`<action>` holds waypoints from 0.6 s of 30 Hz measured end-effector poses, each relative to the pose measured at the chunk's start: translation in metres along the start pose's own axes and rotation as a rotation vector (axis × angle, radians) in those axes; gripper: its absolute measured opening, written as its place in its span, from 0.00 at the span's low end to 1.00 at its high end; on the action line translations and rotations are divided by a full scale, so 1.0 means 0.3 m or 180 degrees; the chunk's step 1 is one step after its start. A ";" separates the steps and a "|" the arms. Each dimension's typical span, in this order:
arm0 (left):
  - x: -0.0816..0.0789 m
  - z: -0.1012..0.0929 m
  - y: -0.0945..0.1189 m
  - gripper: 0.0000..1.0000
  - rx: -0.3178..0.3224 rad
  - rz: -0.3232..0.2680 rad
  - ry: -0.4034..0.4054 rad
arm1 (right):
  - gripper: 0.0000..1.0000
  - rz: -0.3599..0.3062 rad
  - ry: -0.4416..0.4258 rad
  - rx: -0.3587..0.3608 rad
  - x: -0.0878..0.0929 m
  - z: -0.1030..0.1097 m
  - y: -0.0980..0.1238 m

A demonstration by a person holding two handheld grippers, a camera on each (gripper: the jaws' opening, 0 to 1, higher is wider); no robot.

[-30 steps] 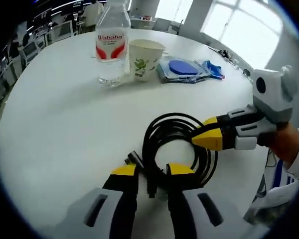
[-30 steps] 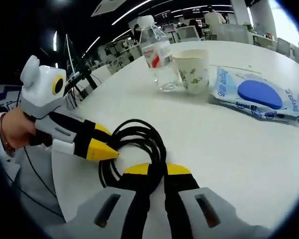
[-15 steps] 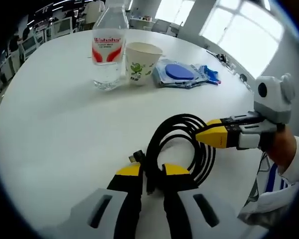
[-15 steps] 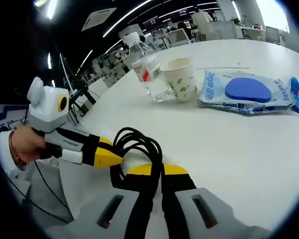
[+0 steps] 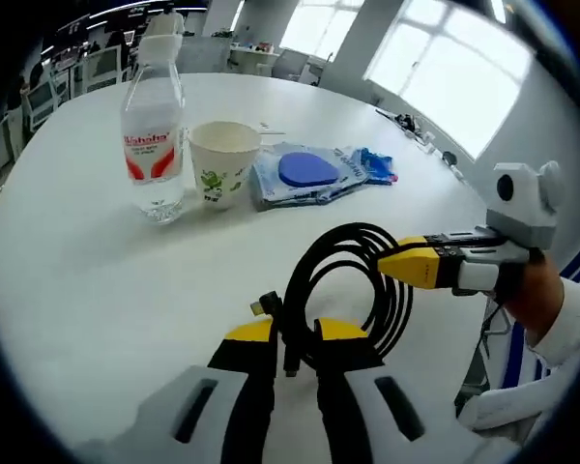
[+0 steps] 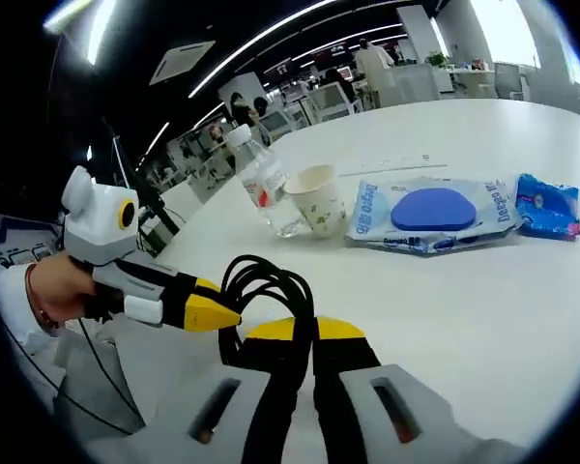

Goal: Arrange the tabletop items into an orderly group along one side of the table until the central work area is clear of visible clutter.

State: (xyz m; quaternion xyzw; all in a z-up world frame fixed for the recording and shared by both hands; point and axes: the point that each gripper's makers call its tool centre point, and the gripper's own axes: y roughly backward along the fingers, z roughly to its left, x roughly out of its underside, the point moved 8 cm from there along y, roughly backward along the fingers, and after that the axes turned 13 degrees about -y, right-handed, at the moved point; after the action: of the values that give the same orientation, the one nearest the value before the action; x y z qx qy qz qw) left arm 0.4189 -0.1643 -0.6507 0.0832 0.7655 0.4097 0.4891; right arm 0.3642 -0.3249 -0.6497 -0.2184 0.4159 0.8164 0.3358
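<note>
1. On the white bench [image 5: 68, 290], near its edge, a coiled black cable [image 5: 343, 290] is gripped from two sides.
2. Seen in the left gripper view, the left claw [image 5: 295, 333] has its yellow-tipped jaws pinched on the near side of the coil, beside the cable's plug end.
3. From the right of that view the right claw [image 5: 416, 266] comes in, a hand [image 5: 532, 295] behind it, jaws together at the far side of the coil.
4. In the right gripper view, the right claw [image 6: 304, 331] is clamped tight on the cable [image 6: 261, 290], and the left claw [image 6: 213, 314] meets the same loop from the left.
5. Farther back stand a water bottle [image 5: 155, 135] and a paper cup [image 5: 222, 159], just beside each other.
6. A packet of wipes [image 5: 309, 174] lies next to the cup, with a small blue packet [image 5: 375, 164] at its far end.
</note>
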 end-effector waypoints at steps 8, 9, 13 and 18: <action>-0.107 -0.075 -0.049 0.12 0.0178 -0.0091 -0.0162 | 0.02 -0.0247 0.0000 0.0169 -0.065 -0.046 0.114; -0.113 -0.080 -0.051 0.12 0.0188 -0.0096 -0.0173 | 0.02 -0.0268 0.0000 0.0188 -0.070 -0.050 0.126; -0.179 -0.127 -0.085 0.12 0.0295 -0.0149 -0.0275 | 0.01 -0.0375 -0.0033 0.0279 -0.097 -0.087 0.181; -0.264 -0.190 -0.130 0.10 0.0432 -0.0194 -0.0412 | 0.01 -0.0510 -0.0048 0.0422 -0.140 -0.152 0.256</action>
State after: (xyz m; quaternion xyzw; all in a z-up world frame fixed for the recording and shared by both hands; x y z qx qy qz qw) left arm 0.4232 -0.2626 -0.6138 0.1191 0.7605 0.3356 0.5430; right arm 0.3401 -0.4109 -0.6077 -0.2221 0.4477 0.7593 0.4168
